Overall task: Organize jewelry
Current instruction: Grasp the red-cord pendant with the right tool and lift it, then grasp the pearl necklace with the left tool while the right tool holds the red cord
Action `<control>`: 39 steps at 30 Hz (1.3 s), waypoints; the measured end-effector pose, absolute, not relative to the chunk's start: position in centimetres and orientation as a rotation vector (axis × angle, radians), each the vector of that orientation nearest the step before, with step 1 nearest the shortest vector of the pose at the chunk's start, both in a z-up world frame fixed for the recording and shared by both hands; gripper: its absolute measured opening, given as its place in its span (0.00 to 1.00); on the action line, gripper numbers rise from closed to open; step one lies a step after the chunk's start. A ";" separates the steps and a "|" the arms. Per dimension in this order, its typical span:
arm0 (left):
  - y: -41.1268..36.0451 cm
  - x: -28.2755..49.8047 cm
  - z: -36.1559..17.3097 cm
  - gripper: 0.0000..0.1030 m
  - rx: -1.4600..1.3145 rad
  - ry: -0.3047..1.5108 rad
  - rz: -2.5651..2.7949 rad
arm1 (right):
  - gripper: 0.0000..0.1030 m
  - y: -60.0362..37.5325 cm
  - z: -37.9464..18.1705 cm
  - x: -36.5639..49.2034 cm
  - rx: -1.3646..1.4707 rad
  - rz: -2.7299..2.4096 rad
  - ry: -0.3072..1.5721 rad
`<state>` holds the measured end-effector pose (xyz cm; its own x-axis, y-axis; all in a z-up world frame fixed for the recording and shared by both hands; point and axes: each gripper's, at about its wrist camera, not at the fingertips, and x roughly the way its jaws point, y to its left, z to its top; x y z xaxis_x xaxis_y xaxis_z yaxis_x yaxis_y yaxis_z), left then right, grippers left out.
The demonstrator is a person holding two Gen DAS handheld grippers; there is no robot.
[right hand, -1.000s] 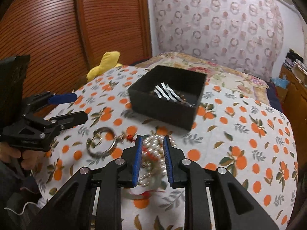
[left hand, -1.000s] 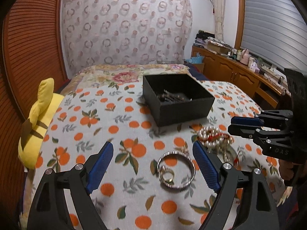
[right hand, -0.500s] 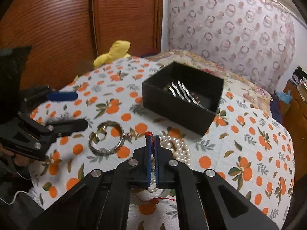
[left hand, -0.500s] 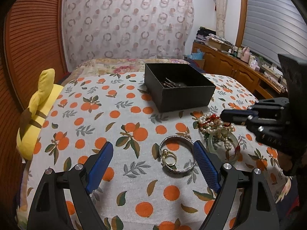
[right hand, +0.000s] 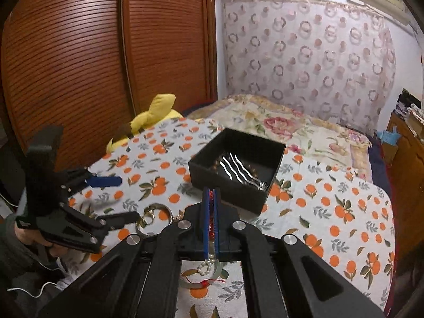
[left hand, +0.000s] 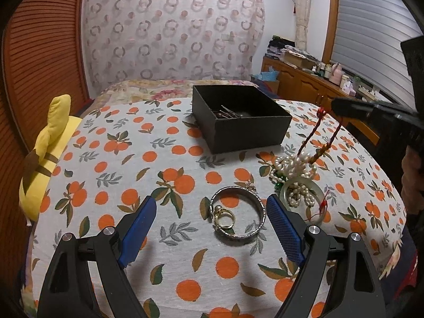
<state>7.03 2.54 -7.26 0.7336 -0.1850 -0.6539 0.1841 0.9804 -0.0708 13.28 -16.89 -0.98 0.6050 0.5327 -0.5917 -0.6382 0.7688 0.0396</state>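
Pick-up step under way: right gripper (right hand: 210, 206) clamped on red cord (left hand: 311, 135) of pearl strand (left hand: 296, 165), pearls mostly on cloth near black box (left hand: 238, 122); left gripper (left hand: 212, 225) wide open, empty; next, probably lift clear, carry over box.

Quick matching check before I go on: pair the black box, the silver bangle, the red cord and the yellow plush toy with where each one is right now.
Things:
1. square black box
2. silver metal bangle
3. red braided cord
4. yellow plush toy

Places:
A. pinched in the shut right gripper, rising from the pearl pile
B. at the bed's left edge in the left wrist view
C. flat on the orange-print cloth, gold rings inside it
D. on the cloth, wavy silver hairpins inside

Pairs: 1-D, 2-C, 3-A, 4-B
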 end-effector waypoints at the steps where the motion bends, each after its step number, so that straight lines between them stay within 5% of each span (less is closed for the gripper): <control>1: 2.5 7.1 -7.3 0.79 0.001 0.719 -0.205 | 0.03 -16.9 -0.7 13.2 -0.184 0.680 0.614; 9: 1.6 7.5 -7.1 0.79 -0.012 0.724 -0.241 | 0.03 -17.9 0.9 12.9 -0.171 0.669 0.584; 22: -2.4 9.3 -7.1 0.79 0.046 0.742 -0.333 | 0.03 -23.0 -6.0 15.7 -0.097 0.531 0.745; 39: -9.7 11.6 -7.3 0.56 0.112 0.779 -0.491 | 0.03 -26.3 -3.6 14.8 -0.047 0.512 0.679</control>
<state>11.61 -9.75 -7.31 0.6058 -0.3827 -0.6975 0.4641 0.8821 -0.0809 14.80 -26.27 -3.63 0.6598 0.4372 -0.6111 -0.4671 0.8757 0.1222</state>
